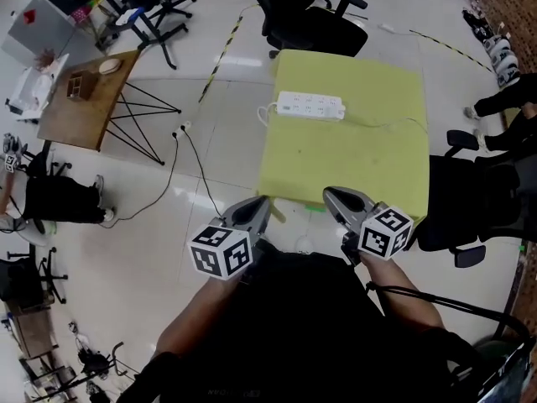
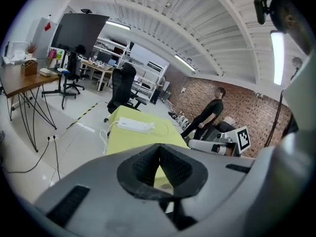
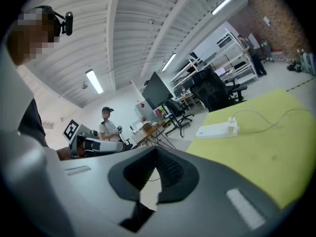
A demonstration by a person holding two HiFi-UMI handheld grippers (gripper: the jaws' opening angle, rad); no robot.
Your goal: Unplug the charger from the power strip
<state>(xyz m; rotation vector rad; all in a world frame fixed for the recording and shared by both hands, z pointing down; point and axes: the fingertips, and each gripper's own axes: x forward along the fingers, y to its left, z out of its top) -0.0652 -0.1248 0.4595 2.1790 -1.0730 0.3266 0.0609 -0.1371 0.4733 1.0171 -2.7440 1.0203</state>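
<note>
head view: a yellow-green desk (image 1: pixel 352 162) carries a white power strip (image 1: pixel 310 105) near its far edge, toward the far left corner. a thin wire (image 1: pixel 386 121) runs from the strip's right end toward the right edge. the left gripper (image 1: pixel 262 203) and right gripper (image 1: pixel 330 194) hang side by side at the near edge, well apart from the strip.

left gripper view: the jaws are pressed together on nothing (only a sliver of desk shows below the pads), and the strip lies far ahead.

right gripper view: jaws likewise closed and empty. the charger (image 3: pixel 231 124) stands plugged into the strip's right end.
</note>
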